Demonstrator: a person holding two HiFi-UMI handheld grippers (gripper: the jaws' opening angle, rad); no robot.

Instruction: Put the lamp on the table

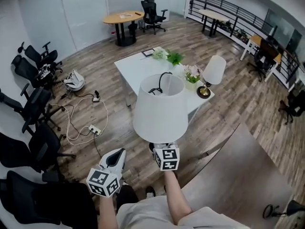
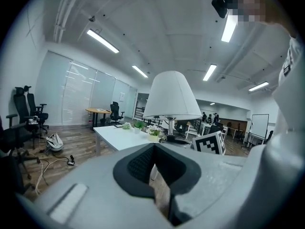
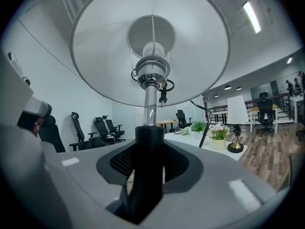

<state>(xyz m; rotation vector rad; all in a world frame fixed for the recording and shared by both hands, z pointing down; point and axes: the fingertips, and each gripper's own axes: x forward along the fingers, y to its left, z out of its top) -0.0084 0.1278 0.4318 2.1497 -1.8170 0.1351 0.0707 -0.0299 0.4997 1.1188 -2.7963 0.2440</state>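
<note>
While the right gripper [image 3: 143,175] is clamped on the black lower stem of the lamp [image 1: 159,111], its jaws pressed against both sides of the stem, the lamp stands upright in the air in front of the person. It hangs over the wooden floor [image 1: 109,80] just short of the near corner of the white table [image 1: 138,68], not resting on it. From the right gripper view the chrome upper stem rises into the white shade [image 3: 152,42], with the bulb [image 3: 153,51] at its centre.

The left gripper [image 2: 155,175] hangs low beside it, jaws drawn together to a thin slit and holding nothing.

On the table stand a second lamp [image 1: 213,73] (white shade, brass foot), a pot of pale flowers [image 1: 192,75] and a green plant [image 1: 175,57]. Black office chairs [image 1: 33,104] line the left side, and cables [image 1: 78,120] lie loose on the floor.

As for print, each gripper's cube [image 1: 167,159] carries black-and-white square markers, patterns rather than letters. A small dark mark on the person's white sleeve [image 2: 286,69] in the left gripper view is too small to read.
</note>
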